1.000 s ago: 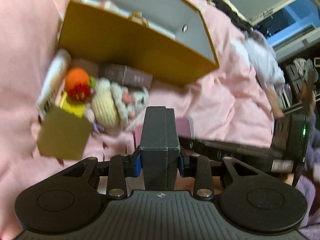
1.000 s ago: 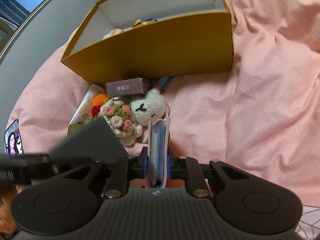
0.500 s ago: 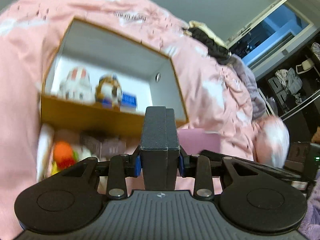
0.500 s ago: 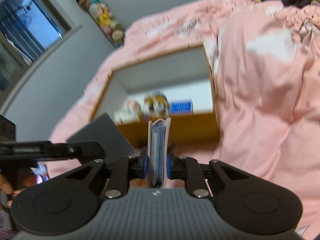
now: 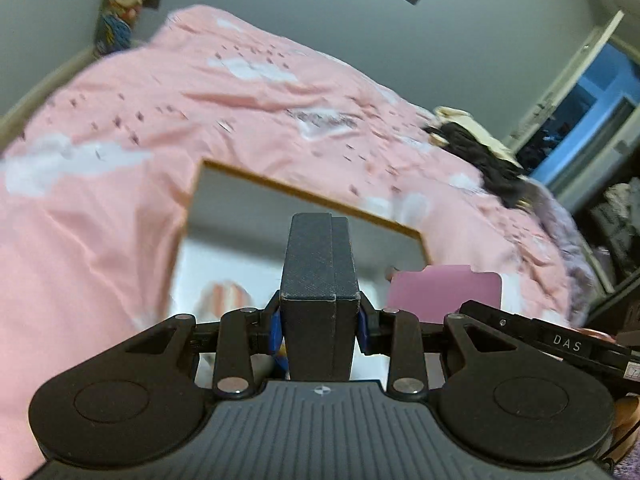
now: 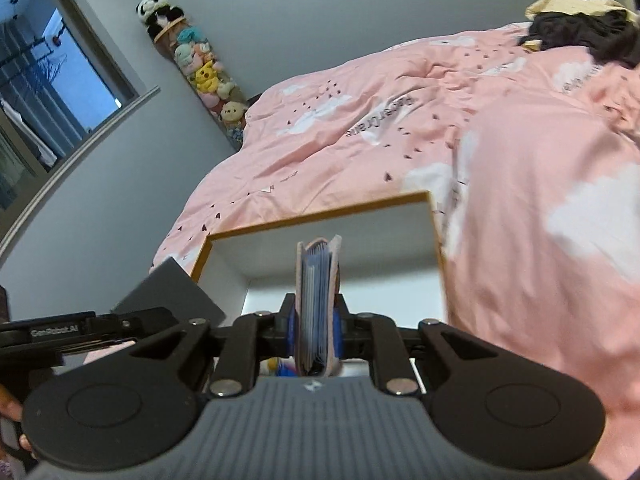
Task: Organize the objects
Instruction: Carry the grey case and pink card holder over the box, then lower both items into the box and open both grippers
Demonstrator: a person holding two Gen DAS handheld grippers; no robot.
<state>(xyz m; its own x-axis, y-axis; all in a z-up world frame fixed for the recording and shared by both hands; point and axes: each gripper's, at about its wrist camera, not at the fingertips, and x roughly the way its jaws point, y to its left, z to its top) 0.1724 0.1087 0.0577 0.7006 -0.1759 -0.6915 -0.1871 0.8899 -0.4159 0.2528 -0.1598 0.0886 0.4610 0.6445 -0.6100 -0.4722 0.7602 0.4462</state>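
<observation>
On the pink bed (image 6: 360, 152) our open box (image 6: 320, 210) lies ahead, below both tools. Our left hand-held gripper (image 5: 319, 320) clamps a dark box (image 5: 318, 264); our right hand-held gripper (image 6: 316, 328) clamps an upright pink card wallet (image 6: 318, 300).

I am looking into a home bedroom. A bed fills most of both views, spread with a pink duvet (image 6: 520, 152) printed with white clouds and small hearts. In the corner by the window (image 6: 48, 92) I see a tall column of plush toys (image 6: 200, 68) topped by a panda. A heap of dark and cream clothes (image 5: 484, 152) lies on the far end of the bed, and an open door (image 5: 576, 92) stands beyond it against plain grey walls.
</observation>
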